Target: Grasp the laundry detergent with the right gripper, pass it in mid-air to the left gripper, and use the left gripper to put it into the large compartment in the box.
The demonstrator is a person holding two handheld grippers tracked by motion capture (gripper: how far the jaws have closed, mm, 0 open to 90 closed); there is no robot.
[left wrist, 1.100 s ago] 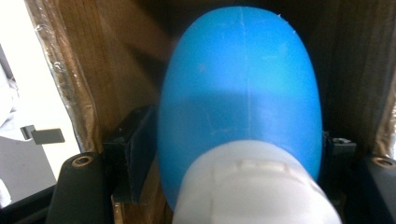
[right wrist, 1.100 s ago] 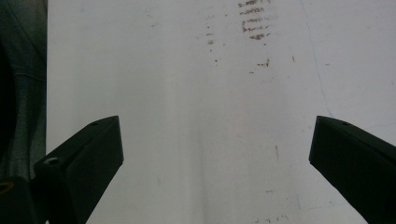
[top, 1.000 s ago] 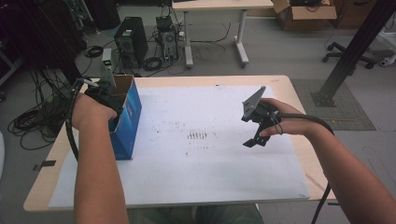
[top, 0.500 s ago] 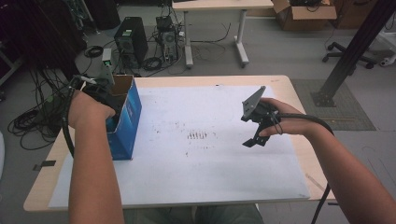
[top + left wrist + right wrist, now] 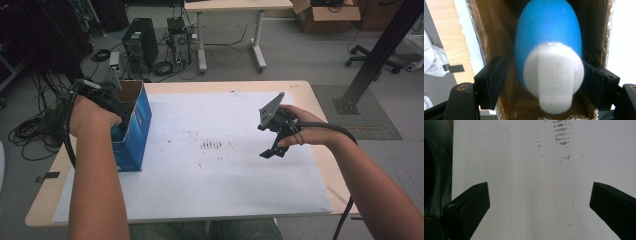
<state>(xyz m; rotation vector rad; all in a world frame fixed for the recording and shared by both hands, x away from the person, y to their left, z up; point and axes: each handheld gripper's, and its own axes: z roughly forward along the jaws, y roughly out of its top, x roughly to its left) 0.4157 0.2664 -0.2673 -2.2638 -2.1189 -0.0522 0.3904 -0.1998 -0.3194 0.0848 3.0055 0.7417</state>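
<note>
A blue egg-shaped bottle (image 5: pixel 549 30) with a white cap (image 5: pixel 554 77) sits inside the blue cardboard box (image 5: pixel 137 130) at the table's left. My left gripper (image 5: pixel 541 75) reaches into the box's open top (image 5: pixel 114 116) with the bottle between its jaws. The jaws have just been opening: a gap shows at the left pad, and the right pad stands at the cap's edge. My right gripper (image 5: pixel 268 140) hovers over the white paper (image 5: pixel 529 170) at the right, open wide with nothing between its fingers.
White paper (image 5: pixel 210 175) with a few dark smudges (image 5: pixel 211 145) covers the wooden table (image 5: pixel 310 90). The box stands near the left edge. On the floor beyond are computer towers (image 5: pixel 140 47), cables and another desk.
The left hand has shifted slightly to the left at the box's top. The right hand has not moved.
</note>
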